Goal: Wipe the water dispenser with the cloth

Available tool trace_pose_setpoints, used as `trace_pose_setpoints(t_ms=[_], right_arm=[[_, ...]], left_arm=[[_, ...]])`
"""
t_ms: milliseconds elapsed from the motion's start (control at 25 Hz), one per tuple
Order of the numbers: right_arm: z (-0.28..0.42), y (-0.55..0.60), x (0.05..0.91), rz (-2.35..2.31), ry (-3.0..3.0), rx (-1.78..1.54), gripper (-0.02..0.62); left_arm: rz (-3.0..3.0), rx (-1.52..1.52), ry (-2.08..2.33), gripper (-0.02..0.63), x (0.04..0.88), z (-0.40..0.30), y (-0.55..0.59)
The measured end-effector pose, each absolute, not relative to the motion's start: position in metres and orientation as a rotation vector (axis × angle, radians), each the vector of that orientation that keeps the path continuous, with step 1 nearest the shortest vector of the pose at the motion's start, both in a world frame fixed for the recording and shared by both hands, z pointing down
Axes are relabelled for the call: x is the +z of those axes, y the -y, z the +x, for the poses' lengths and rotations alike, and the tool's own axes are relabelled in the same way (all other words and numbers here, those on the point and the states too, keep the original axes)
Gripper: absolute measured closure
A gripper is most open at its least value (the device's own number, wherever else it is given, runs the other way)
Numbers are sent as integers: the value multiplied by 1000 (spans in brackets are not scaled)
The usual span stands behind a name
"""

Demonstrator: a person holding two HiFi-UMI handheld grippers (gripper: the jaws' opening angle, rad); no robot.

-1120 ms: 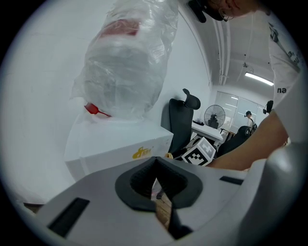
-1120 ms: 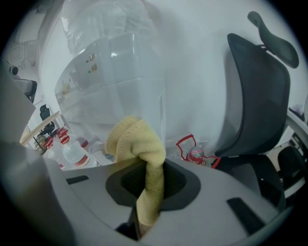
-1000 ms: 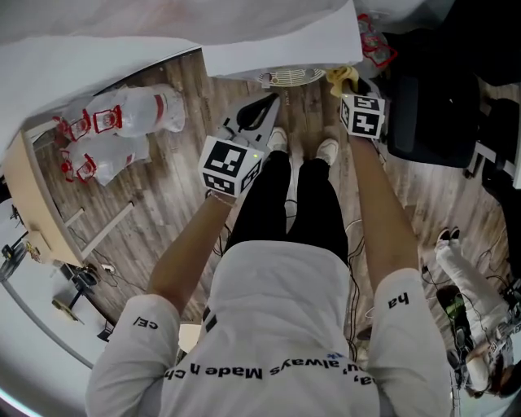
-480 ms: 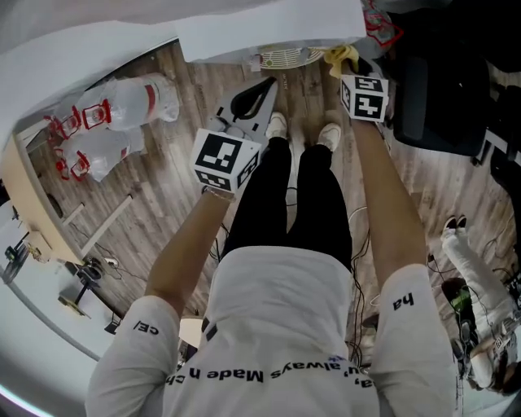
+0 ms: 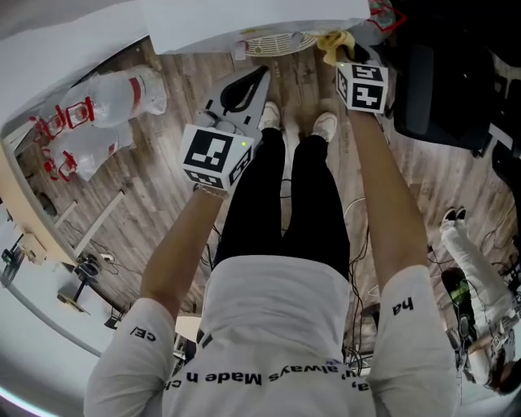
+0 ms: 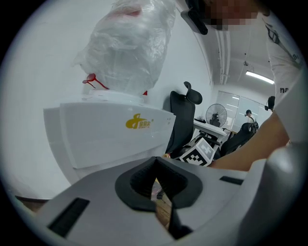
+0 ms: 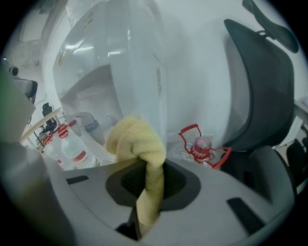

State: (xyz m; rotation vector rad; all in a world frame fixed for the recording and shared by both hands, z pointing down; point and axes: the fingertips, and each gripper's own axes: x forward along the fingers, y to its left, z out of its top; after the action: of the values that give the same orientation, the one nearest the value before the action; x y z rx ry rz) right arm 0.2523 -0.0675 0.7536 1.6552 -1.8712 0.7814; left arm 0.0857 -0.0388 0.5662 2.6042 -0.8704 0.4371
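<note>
The white water dispenser (image 5: 244, 20) stands at the top of the head view, its round drip grille (image 5: 273, 42) just ahead of the person's shoes. My right gripper (image 5: 346, 59) is shut on a yellow cloth (image 5: 335, 45) next to that grille. In the right gripper view the cloth (image 7: 137, 144) bulges out of the shut jaws close to the dispenser's glossy side (image 7: 110, 62). My left gripper (image 5: 260, 77) hangs lower, jaws shut with nothing between them. It faces the dispenser's front panel (image 6: 115, 134), which carries a plastic-wrapped bottle (image 6: 127, 43).
Two plastic-wrapped water bottles (image 5: 122, 94) lie on the wood floor at left, beside a wooden frame (image 5: 32, 204). A black office chair (image 5: 440, 89) stands right of the dispenser. A red-handled bottle (image 7: 202, 144) sits behind it. Cables and another person's leg (image 5: 468, 277) are at right.
The head camera has tipped, so the dispenser and both grippers sit higher in the picture. The right gripper with the cloth has stayed near the grille; the left has drifted slightly left.
</note>
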Motion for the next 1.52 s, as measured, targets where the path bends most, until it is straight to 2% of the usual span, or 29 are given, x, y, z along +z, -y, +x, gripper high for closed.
trace_pose_setpoints(t_ms=[1520], right_arm=[[272,79,853,1675,1760,880,538]], left_arm=[[2581,444,884,589,634,90,41]])
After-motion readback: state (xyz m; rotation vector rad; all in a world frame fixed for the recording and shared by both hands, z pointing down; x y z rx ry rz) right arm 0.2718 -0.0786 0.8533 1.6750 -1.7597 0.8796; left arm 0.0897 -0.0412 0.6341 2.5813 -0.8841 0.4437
